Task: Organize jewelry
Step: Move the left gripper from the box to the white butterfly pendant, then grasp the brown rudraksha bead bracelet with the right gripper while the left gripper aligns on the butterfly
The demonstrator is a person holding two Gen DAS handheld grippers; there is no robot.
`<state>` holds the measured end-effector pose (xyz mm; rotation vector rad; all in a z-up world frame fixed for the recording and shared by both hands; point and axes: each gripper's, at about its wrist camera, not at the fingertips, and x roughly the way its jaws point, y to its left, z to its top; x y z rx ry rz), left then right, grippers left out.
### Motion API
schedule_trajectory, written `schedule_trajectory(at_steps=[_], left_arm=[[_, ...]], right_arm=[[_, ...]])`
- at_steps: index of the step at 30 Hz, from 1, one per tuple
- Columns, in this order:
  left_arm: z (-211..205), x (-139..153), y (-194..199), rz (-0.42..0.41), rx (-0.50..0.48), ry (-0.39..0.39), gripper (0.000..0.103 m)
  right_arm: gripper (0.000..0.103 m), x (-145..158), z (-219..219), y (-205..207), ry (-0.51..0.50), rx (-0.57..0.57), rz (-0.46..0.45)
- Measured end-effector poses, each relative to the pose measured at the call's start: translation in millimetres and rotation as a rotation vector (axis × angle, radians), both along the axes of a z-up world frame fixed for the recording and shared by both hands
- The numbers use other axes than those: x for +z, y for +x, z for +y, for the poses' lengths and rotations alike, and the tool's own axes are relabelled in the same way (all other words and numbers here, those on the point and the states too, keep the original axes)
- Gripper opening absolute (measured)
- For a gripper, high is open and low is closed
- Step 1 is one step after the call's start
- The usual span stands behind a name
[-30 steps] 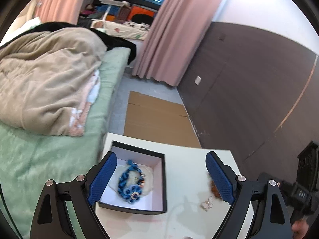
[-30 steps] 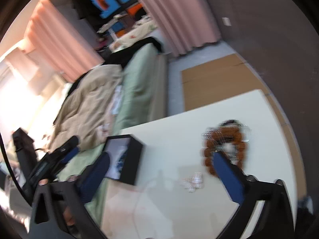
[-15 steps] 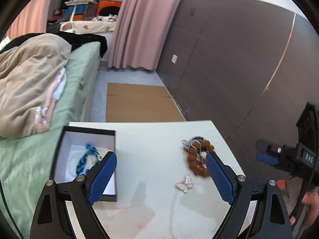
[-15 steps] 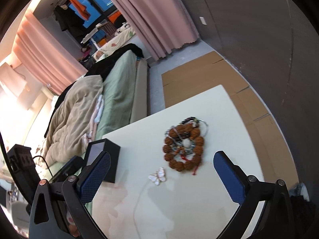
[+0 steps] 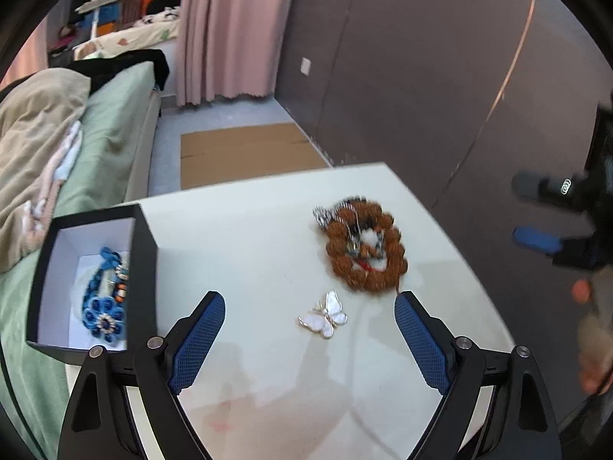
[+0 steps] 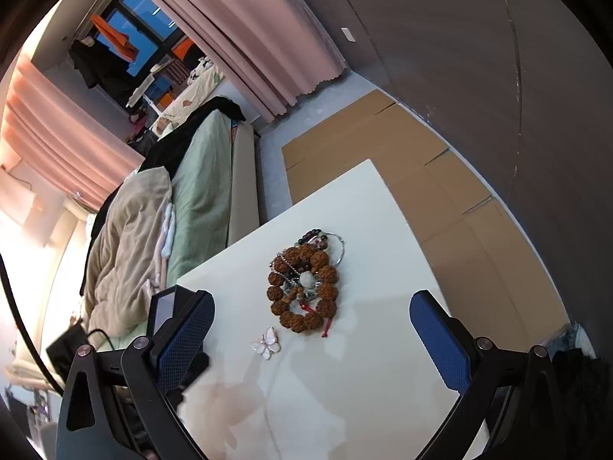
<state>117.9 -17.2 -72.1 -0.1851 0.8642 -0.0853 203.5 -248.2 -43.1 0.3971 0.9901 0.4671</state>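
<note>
A brown bead bracelet (image 5: pixel 364 245) lies on the white table (image 5: pixel 249 245), with silver chains and small beads piled on it; it also shows in the right wrist view (image 6: pixel 304 287). A white butterfly pendant (image 5: pixel 324 316) lies just in front of it, also in the right wrist view (image 6: pixel 267 343). A black box (image 5: pixel 143 245) with a white lining holds a blue bracelet (image 5: pixel 105 295) at the table's left. My left gripper (image 5: pixel 308 337) is open and empty above the pendant. My right gripper (image 6: pixel 312 345) is open and empty, hovering over the pendant and bracelet.
A bed (image 5: pixel 103 130) with a green sheet and beige blanket runs along the table's left. Flat cardboard (image 5: pixel 245 153) lies on the floor beyond the table. A dark wall (image 5: pixel 421 76) stands at the right. The right gripper's body (image 5: pixel 555 222) shows at the left wrist view's right edge.
My left gripper has swung right from the box toward the butterfly pendant and brown bracelet. My right gripper has moved in closer over the same pieces. Both stay open.
</note>
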Motion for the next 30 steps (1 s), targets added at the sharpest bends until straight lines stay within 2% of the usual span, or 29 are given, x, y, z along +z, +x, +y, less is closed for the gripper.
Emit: schedule_trajectory(at_steps=[7, 18, 22, 24, 25, 30], left_arm=[[-16, -22, 11, 0.074, -0.027, 0.028, 0.074], [-28, -49, 22, 0.145, -0.021, 0.077, 0.062], [-36, -51, 22, 0.127, -0.018, 0.130, 0.061], [-41, -51, 22, 0.120, -0.004, 0.176, 0.053], [-41, -51, 22, 0.115, -0.008, 0.181, 0.045], [-35, -49, 21, 0.123, -0.014, 0.143, 0.043]], right_arm=[[0.103, -1, -4, 3, 0.002, -0.004, 0.008], [0.103, -1, -3, 6, -0.009, -0.004, 0.012], [0.103, -3, -2, 7, -0.015, 0.000, 0.017], [0.103, -3, -1, 8, -0.020, 0.003, 0.019], [0.103, -3, -1, 8, -0.023, 0.003, 0.019], [0.103, -6, 1, 9, -0.029, 0.004, 0.025]])
